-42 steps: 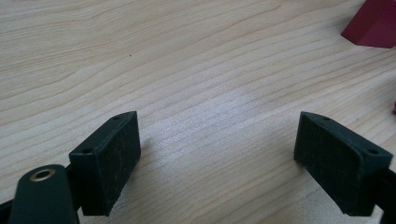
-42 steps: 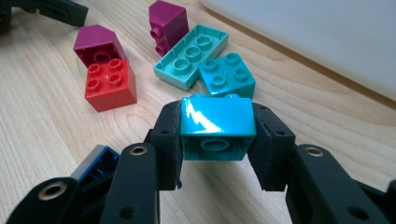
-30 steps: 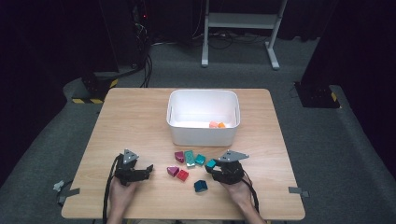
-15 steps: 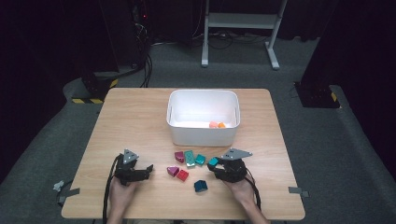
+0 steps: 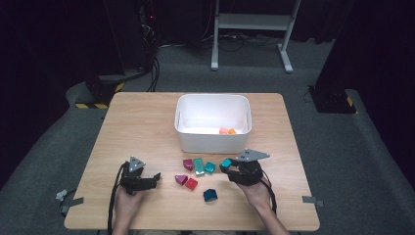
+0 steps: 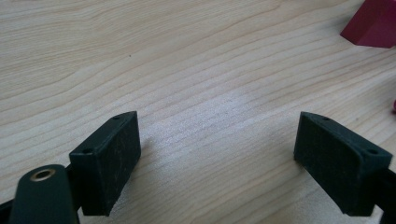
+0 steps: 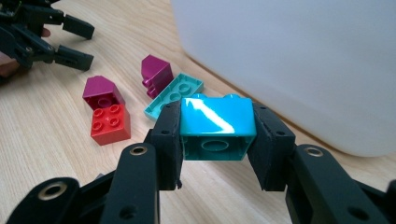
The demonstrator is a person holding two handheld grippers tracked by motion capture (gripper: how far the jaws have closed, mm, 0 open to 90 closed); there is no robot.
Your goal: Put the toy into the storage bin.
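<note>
Left gripper [image 5: 155, 177] rests on the counter [image 5: 147, 122], jaws wide and empty. Right gripper [image 7: 216, 140] clamps the turquoise brick [image 7: 217, 125] across its long axis, clear of the counter; the white bin [image 5: 213, 141] lies just beyond it, nearer this hand.

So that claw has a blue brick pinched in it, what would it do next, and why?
Probably carry it up and over the white bin's near wall, then let go. The right gripper is shut on the turquoise brick, lifted off the table just before the bin, and two orange pieces already lie inside.
</note>
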